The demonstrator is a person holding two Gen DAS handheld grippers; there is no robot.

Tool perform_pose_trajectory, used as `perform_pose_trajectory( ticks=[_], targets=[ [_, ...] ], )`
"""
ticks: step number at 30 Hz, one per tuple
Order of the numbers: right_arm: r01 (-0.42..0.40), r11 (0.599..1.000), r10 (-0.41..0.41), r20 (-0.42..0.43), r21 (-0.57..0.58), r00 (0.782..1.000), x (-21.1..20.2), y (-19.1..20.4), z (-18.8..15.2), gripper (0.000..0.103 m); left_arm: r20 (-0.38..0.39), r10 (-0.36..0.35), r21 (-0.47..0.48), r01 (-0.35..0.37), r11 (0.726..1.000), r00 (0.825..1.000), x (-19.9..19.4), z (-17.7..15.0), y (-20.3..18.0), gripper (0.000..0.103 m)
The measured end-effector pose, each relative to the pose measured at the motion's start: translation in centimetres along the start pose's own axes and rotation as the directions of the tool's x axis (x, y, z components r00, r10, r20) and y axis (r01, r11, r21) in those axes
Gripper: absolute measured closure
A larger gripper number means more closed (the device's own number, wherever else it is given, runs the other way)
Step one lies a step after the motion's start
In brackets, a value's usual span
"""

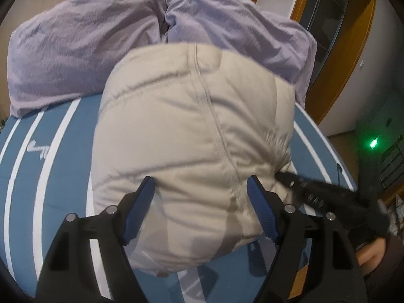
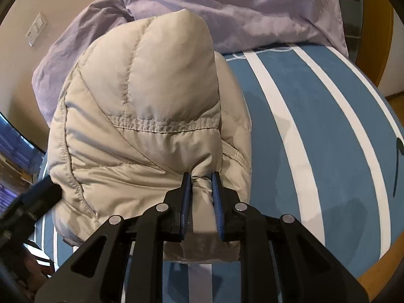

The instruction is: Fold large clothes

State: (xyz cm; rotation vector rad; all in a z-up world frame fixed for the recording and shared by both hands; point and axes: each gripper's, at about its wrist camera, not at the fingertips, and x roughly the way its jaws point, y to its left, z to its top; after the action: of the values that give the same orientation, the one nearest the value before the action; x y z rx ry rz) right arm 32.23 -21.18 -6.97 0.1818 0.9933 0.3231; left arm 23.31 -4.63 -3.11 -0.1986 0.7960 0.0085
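A beige puffer jacket (image 1: 186, 136) lies bunched in a thick bundle on the blue bed with white stripes (image 1: 32, 176). My left gripper (image 1: 200, 184) is open, its blue pads wide apart over the jacket's near end. In the right wrist view the jacket (image 2: 141, 116) fills the middle. My right gripper (image 2: 201, 176) is shut on a fold of the jacket's near edge. The right gripper also shows in the left wrist view (image 1: 315, 194) as a dark blurred shape at the jacket's right side.
Two lilac pillows (image 1: 83, 50) lie at the head of the bed behind the jacket, also in the right wrist view (image 2: 240, 10). A wooden door frame (image 1: 335, 58) stands at the right. A wall socket (image 2: 36, 29) is on the beige wall.
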Motion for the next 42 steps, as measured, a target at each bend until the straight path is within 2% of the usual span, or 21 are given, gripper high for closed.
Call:
perform_pose_trajectory(
  ticks=[7,16,25,27,29,37,42],
  targets=[
    [0.001,1.0,-0.001,-0.004,0.016,1.0,0.8,-0.1,-0.1,0.085,0.058,0.067,0.029,-0.068,0.997,0.996,-0.5,2.5,0.0,0.028],
    [-0.016,0.999,0.016,-0.003,0.044,1.0,1.1,-0.6,-0.4,0.085,0.039,0.187,0.01,-0.188,0.982,0.982,1.2,3.7,2.0,0.027],
    [0.014,1.0,-0.014,0.027,0.023,1.0,0.4,-0.2,-0.4,0.084,0.005,0.213,0.039,-0.213,0.976,0.977,3.7,3.1,2.2,0.023],
    [0.024,1.0,-0.024,0.037,0.02,0.999,0.0,-0.1,-0.2,0.079,0.0,0.217,0.04,-0.217,0.975,0.976,4.3,2.9,2.4,0.023],
    [0.022,0.999,-0.024,0.046,0.026,0.999,-0.6,-0.1,0.1,0.079,-0.003,0.221,0.047,-0.221,0.974,0.975,4.7,2.8,2.4,0.023],
    [0.018,1.0,-0.019,0.197,0.005,0.98,-4.0,0.9,3.2,0.076,-0.019,0.219,0.059,-0.218,0.974,0.975,5.6,2.6,2.2,0.023],
    [0.017,0.998,-0.004,0.234,-0.056,0.972,-3.5,3.5,5.5,0.076,-0.026,0.213,0.07,-0.211,0.975,0.977,5.9,2.7,2.0,0.023]
  ],
)
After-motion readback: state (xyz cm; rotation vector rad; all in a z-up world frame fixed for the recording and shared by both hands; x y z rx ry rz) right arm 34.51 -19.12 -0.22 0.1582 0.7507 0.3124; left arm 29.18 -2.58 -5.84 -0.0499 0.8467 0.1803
